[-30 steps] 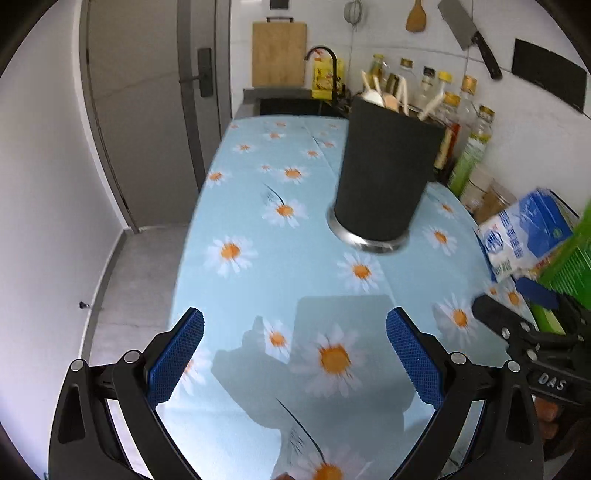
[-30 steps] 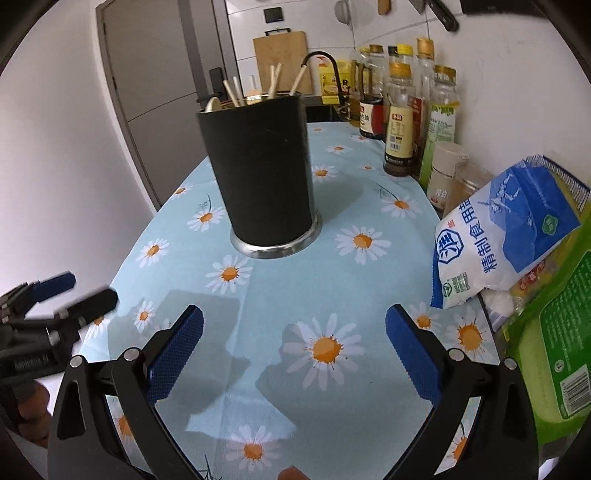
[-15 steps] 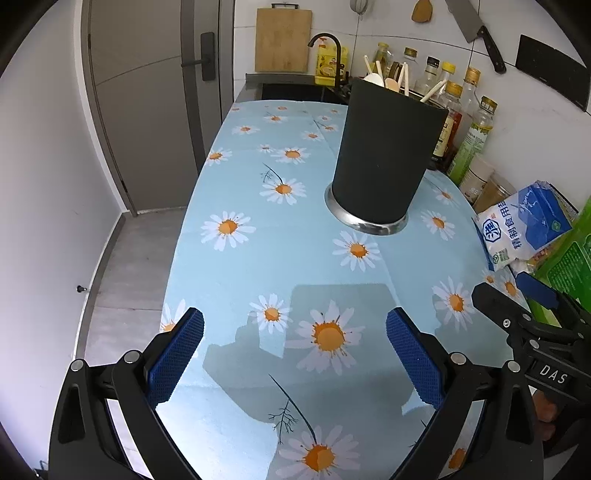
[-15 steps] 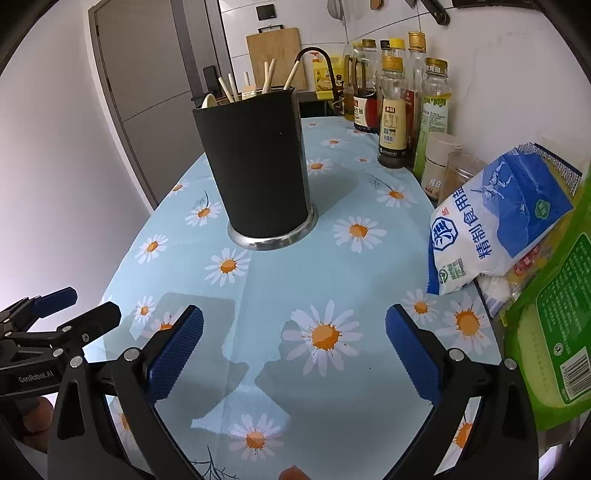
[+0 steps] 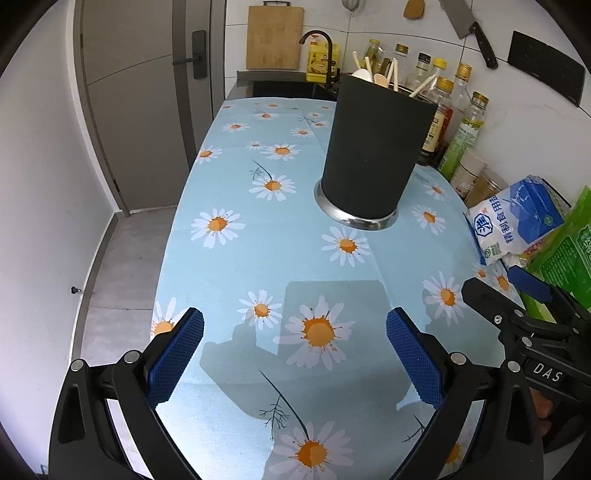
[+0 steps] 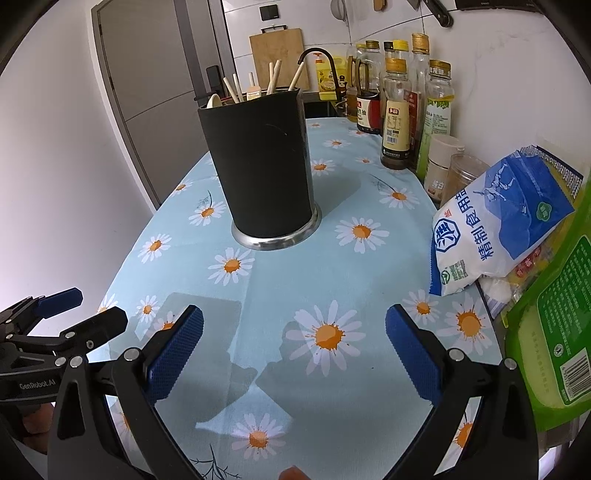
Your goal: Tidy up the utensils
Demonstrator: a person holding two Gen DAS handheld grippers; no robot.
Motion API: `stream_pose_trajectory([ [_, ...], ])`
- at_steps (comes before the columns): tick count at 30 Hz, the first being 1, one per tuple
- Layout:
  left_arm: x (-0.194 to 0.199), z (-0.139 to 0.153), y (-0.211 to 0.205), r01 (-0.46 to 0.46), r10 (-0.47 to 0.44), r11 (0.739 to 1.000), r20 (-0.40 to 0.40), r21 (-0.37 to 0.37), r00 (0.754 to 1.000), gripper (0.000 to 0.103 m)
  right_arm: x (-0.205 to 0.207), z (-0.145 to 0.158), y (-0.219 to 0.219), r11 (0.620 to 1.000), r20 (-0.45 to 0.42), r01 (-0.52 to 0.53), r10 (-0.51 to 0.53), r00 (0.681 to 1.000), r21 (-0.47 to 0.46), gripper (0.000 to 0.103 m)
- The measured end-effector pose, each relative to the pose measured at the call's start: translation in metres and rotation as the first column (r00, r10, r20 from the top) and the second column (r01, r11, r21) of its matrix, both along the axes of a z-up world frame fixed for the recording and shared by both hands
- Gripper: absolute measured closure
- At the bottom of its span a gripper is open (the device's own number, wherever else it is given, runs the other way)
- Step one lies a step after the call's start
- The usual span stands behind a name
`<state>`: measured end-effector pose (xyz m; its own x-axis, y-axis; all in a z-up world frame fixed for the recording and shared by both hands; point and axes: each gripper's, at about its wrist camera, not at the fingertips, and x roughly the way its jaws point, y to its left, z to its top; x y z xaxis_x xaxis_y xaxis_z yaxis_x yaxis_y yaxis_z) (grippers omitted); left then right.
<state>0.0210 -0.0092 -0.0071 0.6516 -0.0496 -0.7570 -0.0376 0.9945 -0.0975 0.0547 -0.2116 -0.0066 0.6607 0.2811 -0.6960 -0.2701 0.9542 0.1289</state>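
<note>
The long table covered by a light blue cloth with white and orange daisies (image 5: 258, 258) fills most of both views, and it runs away toward a dark sink with a curved black tap (image 5: 317, 40) at the far end. On the cloth stands upright the tall black cylinder-shaped utensil holder with a shiny metal ring at its base (image 5: 373, 147); it is in the far middle part of the table, well apart from both grippers. Inside it are several pale wooden utensils (image 6: 255, 88), and only their handles and a few spoon heads show above the rim. At the right edge of the table lies a blue and white plastic bag with printed characters (image 6: 495, 225), leaning against a green package (image 6: 554, 332) that is nearest to the camera. Behind the bag, along the white wall, is a row of glass bottles with yellow caps (image 6: 402, 110), and two small jars stand between the bottles and the bag. A wooden cutting board (image 5: 275, 37) leans on the wall behind the sink, and a cleaver (image 5: 469, 29) hangs on the wall above the bottles. The left gripper (image 5: 294, 354), black with blue ribbed pads, hovers over the near part of the cloth with its jaws spread wide and nothing between them. The right gripper (image 6: 294, 352) is beside it, over the same near part, and its jaws are also spread wide and hold nothing.
</note>
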Motion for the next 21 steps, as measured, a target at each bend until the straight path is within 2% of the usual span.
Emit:
stream_pose_trajectory([
  [21, -0.0002, -0.0036, -0.0028, 0.006, -0.006, 1.000, -0.015, 0.002, 1.000, 0.006, -0.0014, -0.0012, 0.0001, 1.000, -0.003, 0.001, -0.001, 1.000, -0.009, 0.005],
])
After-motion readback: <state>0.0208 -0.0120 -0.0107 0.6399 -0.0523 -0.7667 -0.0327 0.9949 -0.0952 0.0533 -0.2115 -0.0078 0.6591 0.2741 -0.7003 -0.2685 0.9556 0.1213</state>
